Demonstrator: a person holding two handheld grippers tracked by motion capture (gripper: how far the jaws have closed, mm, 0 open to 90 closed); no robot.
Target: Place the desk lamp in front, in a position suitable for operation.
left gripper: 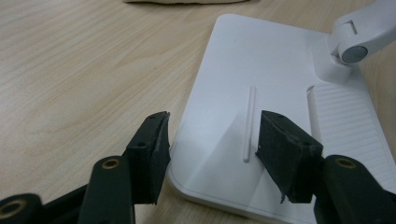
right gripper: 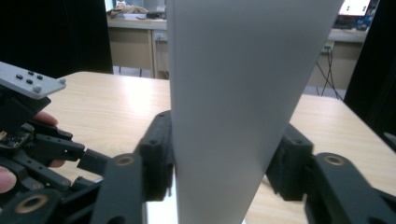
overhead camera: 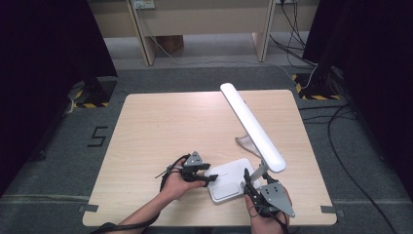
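A white desk lamp [overhead camera: 243, 146] stands near the wooden table's [overhead camera: 160, 126] front edge, toward its right corner. Its long stiff light bar [overhead camera: 253, 124], smooth and likely slippery, is pinched near its lower end by the right gripper [right gripper: 219, 158]. The flat base [left gripper: 261, 93] looks weighty enough to steady; the left gripper [left gripper: 212, 147] straddles its near corner, jaws spread, not pressing.

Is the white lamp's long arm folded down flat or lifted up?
Lifted up. The lamp arm slants up and away from its hinge above the flat base, and the right gripper clamps it on both sides.
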